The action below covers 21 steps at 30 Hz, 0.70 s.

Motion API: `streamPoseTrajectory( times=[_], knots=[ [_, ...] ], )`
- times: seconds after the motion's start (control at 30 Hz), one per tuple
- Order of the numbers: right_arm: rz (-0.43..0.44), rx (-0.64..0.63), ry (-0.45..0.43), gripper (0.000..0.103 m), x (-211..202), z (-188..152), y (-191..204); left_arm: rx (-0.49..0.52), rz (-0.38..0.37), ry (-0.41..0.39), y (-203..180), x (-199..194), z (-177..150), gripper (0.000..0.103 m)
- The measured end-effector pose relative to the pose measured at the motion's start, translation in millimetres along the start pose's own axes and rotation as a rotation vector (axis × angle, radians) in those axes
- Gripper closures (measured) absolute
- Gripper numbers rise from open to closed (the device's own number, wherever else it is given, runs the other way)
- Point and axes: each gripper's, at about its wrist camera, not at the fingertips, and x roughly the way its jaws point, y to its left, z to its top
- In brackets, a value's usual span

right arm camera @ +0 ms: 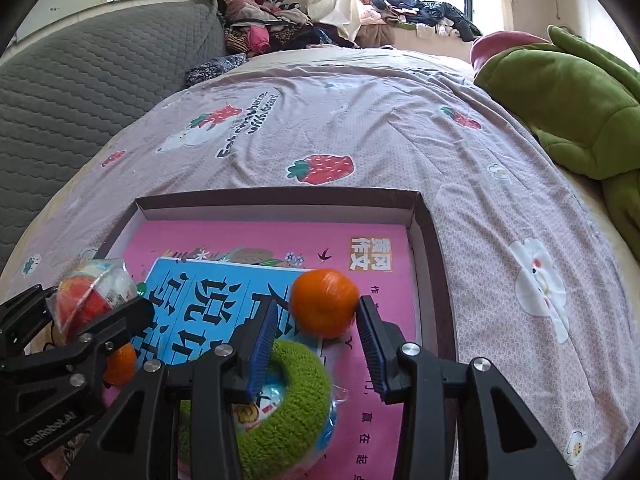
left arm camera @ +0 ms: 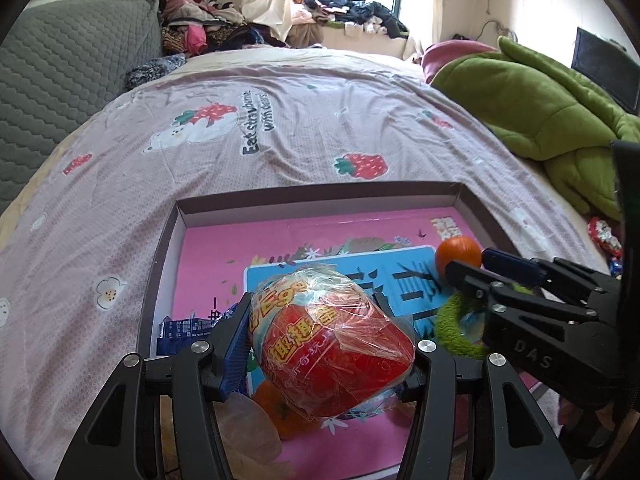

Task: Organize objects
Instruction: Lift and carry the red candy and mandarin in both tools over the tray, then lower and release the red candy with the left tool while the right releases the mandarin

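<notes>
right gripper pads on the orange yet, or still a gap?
Touching. In the right wrist view both blue pads of the right gripper press the sides of the orange, which sits between them above the pink book.

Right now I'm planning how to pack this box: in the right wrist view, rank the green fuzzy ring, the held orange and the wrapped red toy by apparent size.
1. green fuzzy ring, though it lies nearest the camera
2. held orange
3. wrapped red toy, partly hidden by the left gripper, so its rank below the orange is unsure
</notes>
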Motion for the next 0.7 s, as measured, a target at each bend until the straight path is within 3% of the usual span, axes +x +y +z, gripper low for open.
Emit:
streamPoseTrajectory(
  times=[0.57, 0.7],
  knots=[
    [-0.022, 0.001, -0.026, 0.061, -19, 4, -1, -0.026, 0.011, 0.055, 5, 6, 1, 0.045],
    [-0.022, 0.000, -0.037, 0.061, -28, 7, -1, -0.021, 0.012, 0.058, 3, 0, 4, 0.037]
  ],
)
